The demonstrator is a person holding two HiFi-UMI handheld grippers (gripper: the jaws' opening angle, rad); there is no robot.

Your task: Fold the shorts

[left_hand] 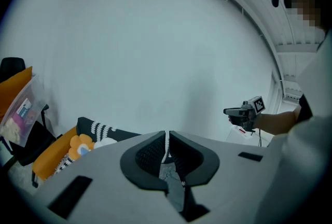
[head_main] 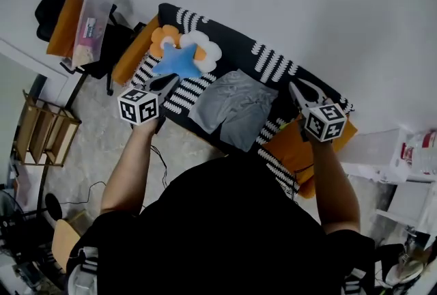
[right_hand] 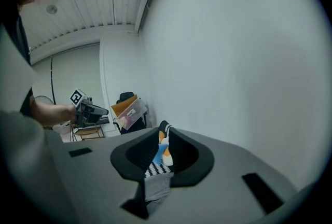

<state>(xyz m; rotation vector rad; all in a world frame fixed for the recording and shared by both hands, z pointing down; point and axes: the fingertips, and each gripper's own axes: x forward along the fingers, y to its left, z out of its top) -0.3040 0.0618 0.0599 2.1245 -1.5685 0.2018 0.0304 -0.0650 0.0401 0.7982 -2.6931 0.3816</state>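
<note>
Head view, person standing over a sofa [head_main: 240, 53] covered in black cloth with white striped patches, set along a white wall and running from upper left to lower right in the picture. Orange cushions [head_main: 298, 150] show at both ends. The grey shorts [head_main: 235, 109] lie spread but rumpled near the middle of the seat, untouched and not yet folded. Their outline is nearly square, so a long axis cannot be read with confidence. A blue star pillow [head_main: 179, 61] rests on flower-shaped pillows to the left of the shorts. The left gripper [head_main: 166, 83] is held at the left side of the shorts and the right gripper [head_main: 296, 90] at the right side, so the garment lies between them and ahead of both. The right one appears slightly nearer to a corner of the cloth. In its own view the left gripper [left_hand: 167, 135] has its jaws brought together with nothing caught. The right gripper [right_hand: 164, 128] has its jaws a little apart and empty, the shorts [right_hand: 157, 184] visible below through the gap. Likely next step: each gripper takes an edge.
</note>
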